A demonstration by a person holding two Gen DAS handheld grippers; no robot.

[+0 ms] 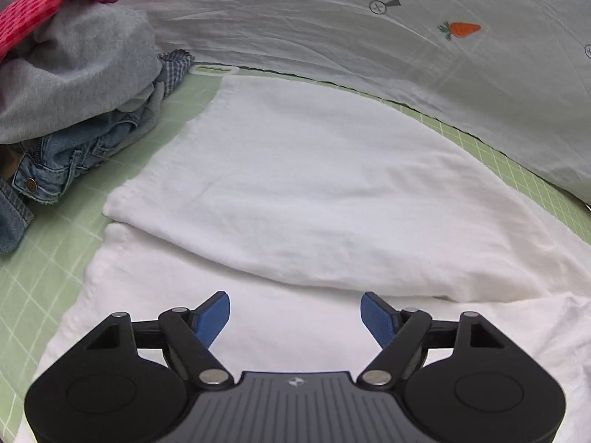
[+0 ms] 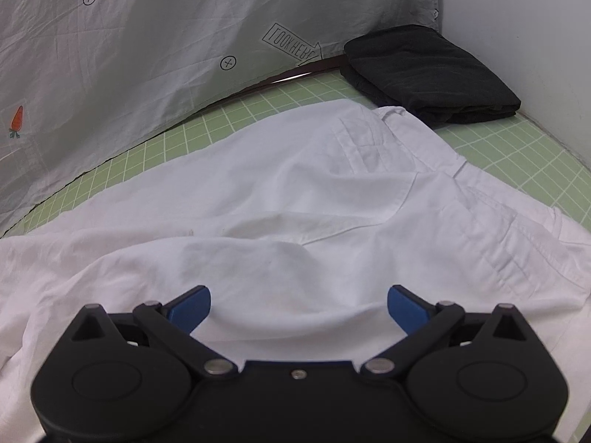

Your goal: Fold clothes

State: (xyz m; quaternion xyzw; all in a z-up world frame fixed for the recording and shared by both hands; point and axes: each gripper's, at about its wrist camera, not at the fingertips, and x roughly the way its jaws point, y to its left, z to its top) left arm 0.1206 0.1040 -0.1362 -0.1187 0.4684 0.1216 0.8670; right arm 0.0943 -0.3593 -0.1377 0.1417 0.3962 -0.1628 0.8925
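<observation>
A pale green cutting mat (image 1: 48,269) with a white grid covers the work surface, and behind it hangs a light grey sheet (image 1: 314,26) printed with small circles and an orange carrot. In the left wrist view, a heap of unfolded clothes sits at the far left of the mat: a grey sweatshirt (image 1: 77,74) on top of blue denim (image 1: 62,170), with a red checked cloth (image 1: 55,3) above them. The white garment (image 1: 295,184) lies spread across the middle of the mat, one layer already turned over another so that a fold edge runs across it just ahead of the left gripper (image 1: 295,317), whose blue pads stand wide apart above the cloth with nothing pinched between them. In the right wrist view the same mat and sheet show, with a white wall on the right and a folded black garment (image 2: 428,74) resting in the far corner, just beyond the white one. Here the white garment shows a stitched pocket and a waistband, so it looks like trousers or shorts, rumpled near the camera. The right gripper (image 2: 299,310) is likewise spread open over a soft ridge of fabric, gripping nothing. The risk from here, as I judge it: a pinch that takes only the top layer would pull the fold askew, and the loose wrinkles near the right gripper could get pressed into the next fold
</observation>
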